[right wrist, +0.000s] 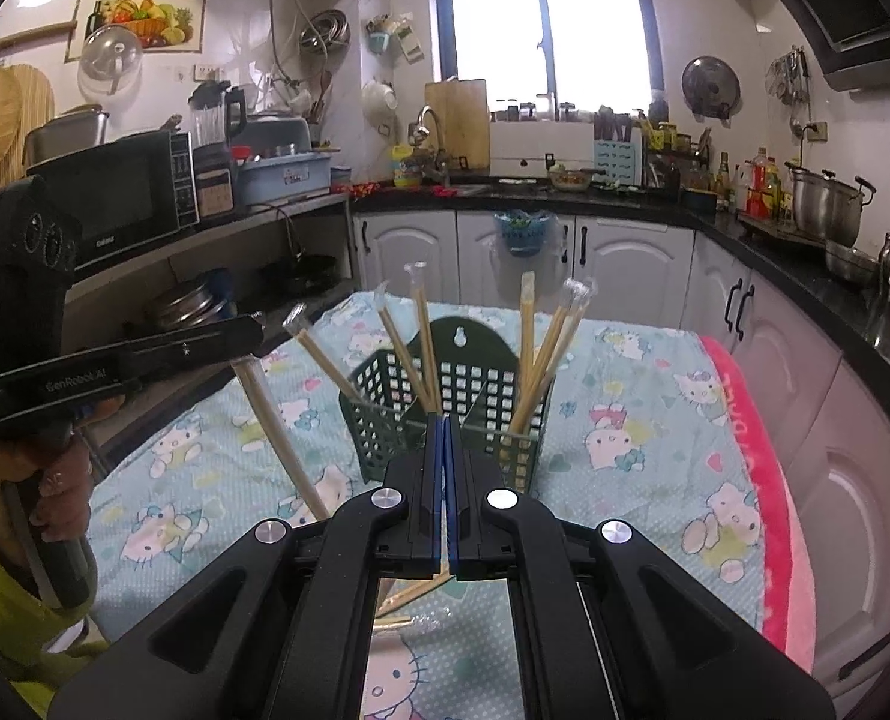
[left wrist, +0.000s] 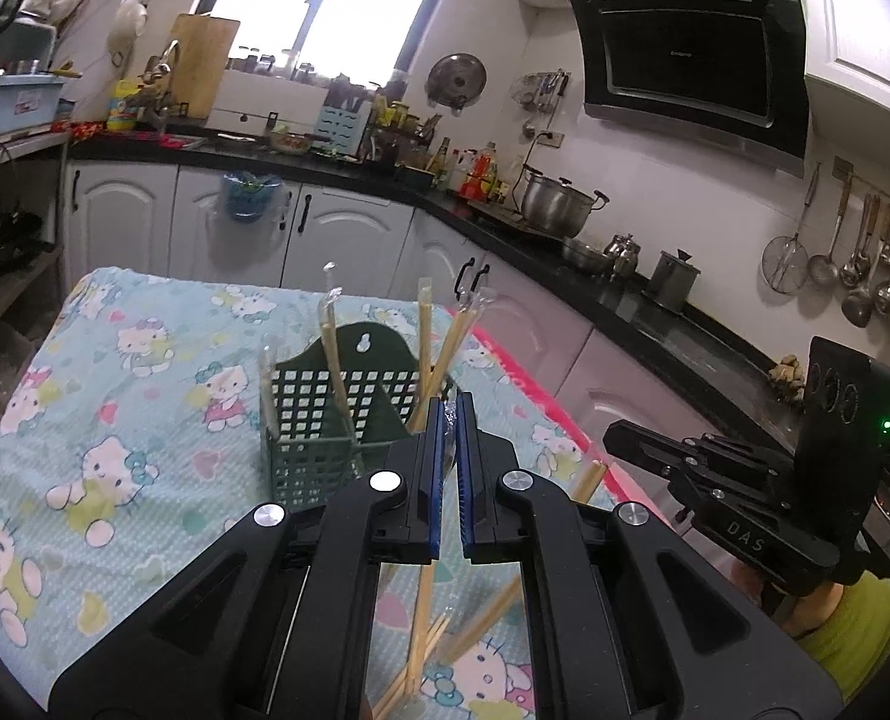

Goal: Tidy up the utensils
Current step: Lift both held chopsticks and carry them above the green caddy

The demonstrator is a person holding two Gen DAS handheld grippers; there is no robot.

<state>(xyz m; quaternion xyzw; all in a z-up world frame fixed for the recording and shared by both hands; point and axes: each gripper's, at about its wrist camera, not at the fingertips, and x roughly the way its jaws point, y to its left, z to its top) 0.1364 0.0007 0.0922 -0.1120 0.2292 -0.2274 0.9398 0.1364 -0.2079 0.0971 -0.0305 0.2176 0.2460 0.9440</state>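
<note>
A dark green plastic holder [left wrist: 324,426] [right wrist: 481,384] with two compartments stands on the cloth-covered table, and several wrapped chopstick pairs lean in it. My left gripper [left wrist: 451,414] [right wrist: 252,330] is shut on the clear wrapper end of a chopstick pair [right wrist: 276,438], which hangs down below it. My right gripper [right wrist: 446,420] [left wrist: 610,438] is shut too. Another wrapped chopstick pair [left wrist: 589,480] slants down from right under its tip. Loose chopsticks [left wrist: 438,642] [right wrist: 408,594] lie on the cloth beneath both grippers.
The table carries a light blue cartoon-cat cloth [left wrist: 114,420] with a pink border [right wrist: 769,480] on the right. White cabinets and a black counter [left wrist: 685,348] run behind and to the right. A person's hand [right wrist: 66,486] in a yellow-green sleeve holds the left gripper.
</note>
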